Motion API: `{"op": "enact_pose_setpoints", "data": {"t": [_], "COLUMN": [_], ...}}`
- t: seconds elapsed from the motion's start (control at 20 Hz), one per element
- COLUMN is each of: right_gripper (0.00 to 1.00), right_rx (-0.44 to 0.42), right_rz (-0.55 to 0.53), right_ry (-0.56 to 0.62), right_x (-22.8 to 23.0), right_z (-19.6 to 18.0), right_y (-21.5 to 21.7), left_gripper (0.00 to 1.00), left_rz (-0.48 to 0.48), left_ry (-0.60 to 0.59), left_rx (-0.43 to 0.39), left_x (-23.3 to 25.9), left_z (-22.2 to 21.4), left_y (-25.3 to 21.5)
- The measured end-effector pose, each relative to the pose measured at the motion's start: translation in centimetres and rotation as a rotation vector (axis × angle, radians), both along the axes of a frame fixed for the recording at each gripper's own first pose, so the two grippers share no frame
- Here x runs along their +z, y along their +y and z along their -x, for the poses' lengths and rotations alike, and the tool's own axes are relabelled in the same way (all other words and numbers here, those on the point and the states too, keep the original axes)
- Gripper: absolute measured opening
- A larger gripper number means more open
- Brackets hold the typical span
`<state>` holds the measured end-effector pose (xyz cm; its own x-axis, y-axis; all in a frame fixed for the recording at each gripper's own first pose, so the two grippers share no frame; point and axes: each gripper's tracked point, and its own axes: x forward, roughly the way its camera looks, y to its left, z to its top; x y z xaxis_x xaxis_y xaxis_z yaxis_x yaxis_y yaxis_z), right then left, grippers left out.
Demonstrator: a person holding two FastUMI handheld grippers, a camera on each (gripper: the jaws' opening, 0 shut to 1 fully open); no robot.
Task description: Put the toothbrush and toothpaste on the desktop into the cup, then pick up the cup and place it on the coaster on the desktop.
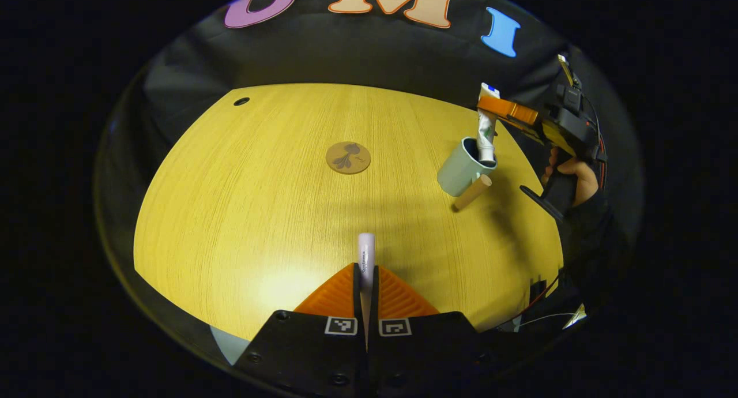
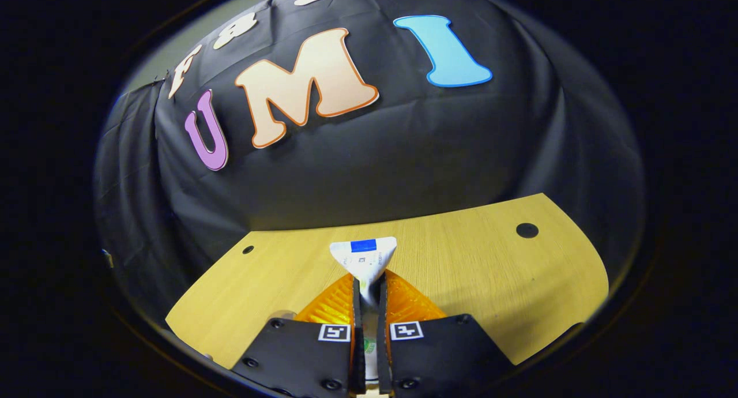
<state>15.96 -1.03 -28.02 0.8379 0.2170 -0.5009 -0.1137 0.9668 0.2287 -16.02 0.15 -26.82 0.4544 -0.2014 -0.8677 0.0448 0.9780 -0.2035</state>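
- Jaws on both sides are closed on cargo: my left gripper [image 1: 366, 274] pinches the toothbrush [image 1: 366, 252], a slim pale handle jutting out over the counter [image 1: 242, 213].
- My right gripper [image 2: 369, 291] clamps the toothpaste [image 2: 363, 256], a soft flat-crimped tube; in the left gripper view it hangs upright with its lower end dipped inside the cup [image 1: 464, 167].
- I judge neither item is released yet, so both drops, then the cup carry, are left.
- That cup is smooth, pale, cylindrical, with a wooden peg handle.
- Well apart from it lies the coaster [image 1: 348, 157], a round flat brown disc on wood-grain laminate.
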Motion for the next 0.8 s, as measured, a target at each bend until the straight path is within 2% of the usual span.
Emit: {"op": "enact_pose_setpoints", "data": {"t": [0.1,0.15,0.2,0.3,0.45,0.8], "right_gripper": [0.11,0.17,0.18,0.29,1.00,0.99], "right_rx": [-0.003,-0.001,0.003,0.004,0.001,-0.057], "right_rz": [0.023,0.026,0.026,0.009,0.004,0.007], "right_ry": [-0.007,-0.008,-0.004,-0.009,-0.031,-0.019], "right_x": [-0.5,-0.6,-0.6,-0.3,0.8,2.2], "right_z": [0.2,0.5,1.1,2.1,3.7,8.3], "right_y": [-0.1,-0.1,0.0,0.0,-0.6,-5.2], "left_gripper": [0.00,0.00,0.00,0.00,0.00,0.00], "left_rz": [0.000,0.005,0.008,0.017,0.029,0.091], "left_ry": [-0.006,-0.009,-0.014,-0.025,-0.045,-0.148], "left_rx": [0.007,0.003,0.001,-0.013,-0.045,-0.112], "left_x": [0.5,0.6,0.6,1.0,1.5,3.4], "left_z": [-0.3,-0.6,-0.7,-0.9,-2.0,-6.0], "left_y": [0.2,0.2,0.2,-0.3,-1.5,-4.7]}}
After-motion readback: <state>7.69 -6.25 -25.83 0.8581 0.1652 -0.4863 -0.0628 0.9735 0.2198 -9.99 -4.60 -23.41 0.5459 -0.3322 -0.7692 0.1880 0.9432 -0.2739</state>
